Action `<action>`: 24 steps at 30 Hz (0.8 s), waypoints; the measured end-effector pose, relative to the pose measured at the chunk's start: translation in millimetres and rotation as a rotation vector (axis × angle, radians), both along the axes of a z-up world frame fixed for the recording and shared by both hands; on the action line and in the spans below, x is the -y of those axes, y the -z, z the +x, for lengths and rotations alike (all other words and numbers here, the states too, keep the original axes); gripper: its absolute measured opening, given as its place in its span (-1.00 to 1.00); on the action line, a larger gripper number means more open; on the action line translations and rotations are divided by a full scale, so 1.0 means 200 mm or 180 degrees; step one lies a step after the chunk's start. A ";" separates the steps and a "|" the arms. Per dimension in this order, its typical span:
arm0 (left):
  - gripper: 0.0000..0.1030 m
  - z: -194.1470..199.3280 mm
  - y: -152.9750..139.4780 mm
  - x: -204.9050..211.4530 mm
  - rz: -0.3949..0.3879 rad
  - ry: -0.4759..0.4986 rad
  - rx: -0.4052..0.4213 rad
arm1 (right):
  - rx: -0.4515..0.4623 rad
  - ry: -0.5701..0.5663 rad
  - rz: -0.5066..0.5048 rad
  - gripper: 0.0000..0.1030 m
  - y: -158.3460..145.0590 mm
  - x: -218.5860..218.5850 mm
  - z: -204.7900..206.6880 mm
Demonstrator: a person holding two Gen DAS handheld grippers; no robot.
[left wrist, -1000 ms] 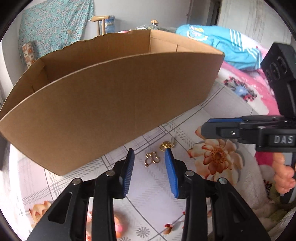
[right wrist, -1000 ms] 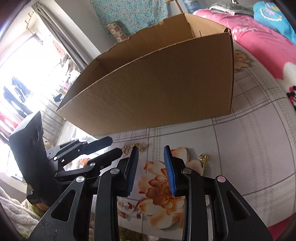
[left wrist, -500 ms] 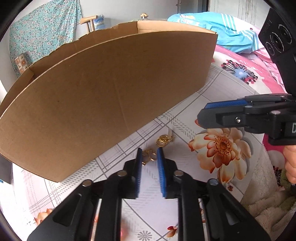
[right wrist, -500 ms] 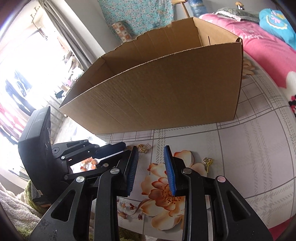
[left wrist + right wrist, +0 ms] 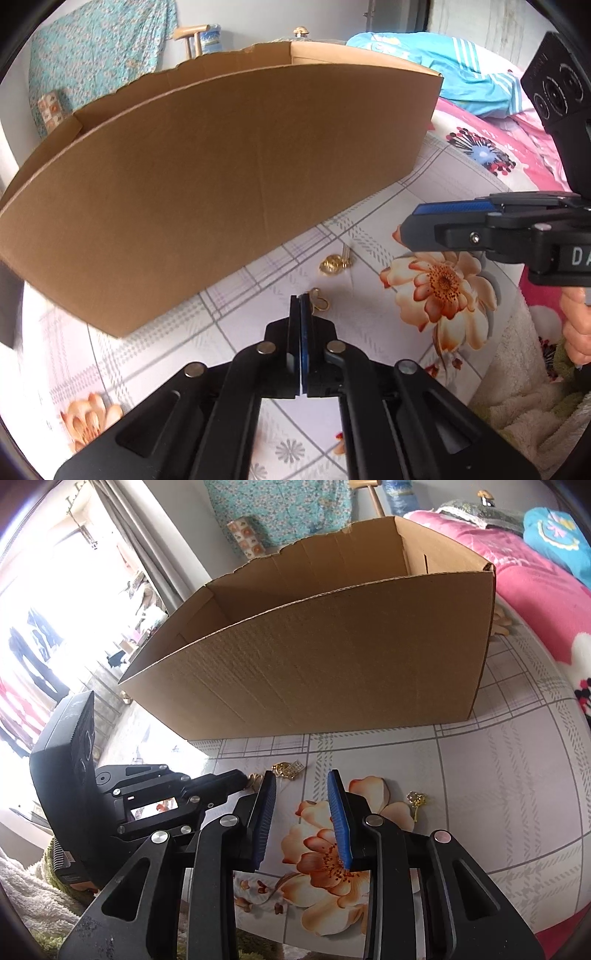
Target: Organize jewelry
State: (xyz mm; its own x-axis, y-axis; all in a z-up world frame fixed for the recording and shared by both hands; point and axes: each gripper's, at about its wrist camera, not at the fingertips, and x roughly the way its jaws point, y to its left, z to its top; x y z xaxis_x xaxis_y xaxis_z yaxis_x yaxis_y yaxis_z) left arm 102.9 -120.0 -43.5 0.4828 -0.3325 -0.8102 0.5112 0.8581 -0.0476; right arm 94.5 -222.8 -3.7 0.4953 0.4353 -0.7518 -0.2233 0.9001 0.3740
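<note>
Where readable, white letters "DA" on the right gripper (image 5: 413, 225).

Bright daylight floods in from the window (image 5: 44, 635), blown out to white at the right wrist view's left side. Shadows are soft. Both views bend strongly toward dark rounded corners; the box (image 5: 221, 177) bows, its left end slightly blurred.
</note>
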 end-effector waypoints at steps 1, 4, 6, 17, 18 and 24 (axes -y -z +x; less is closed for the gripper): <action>-1.00 0.00 0.00 -0.02 -0.0119 -0.0008 -0.0088 | -0.0011 -0.0005 0.0004 -0.41 0.00 0.00 0.00; -1.00 -0.02 0.01 -0.04 -0.0484 0.0085 -0.0344 | -0.0048 0.0001 0.0017 -0.41 0.01 -0.01 0.02; -1.00 -0.05 0.00 -0.05 -0.0459 0.0110 -0.0247 | -0.0063 0.0007 0.0022 -0.41 0.02 -0.02 0.03; -0.40 -0.01 -0.01 0.00 -0.0250 0.0104 -0.0044 | -0.0107 0.0032 0.0037 -0.40 0.03 -0.01 0.04; -0.40 0.00 0.00 0.01 -0.0220 0.0079 -0.0026 | -0.0108 0.0037 0.0040 -0.40 0.04 0.00 0.04; -0.65 -0.02 0.01 0.09 0.0065 -0.0064 0.0142 | -0.0131 0.0045 0.0047 -0.40 0.06 0.02 0.04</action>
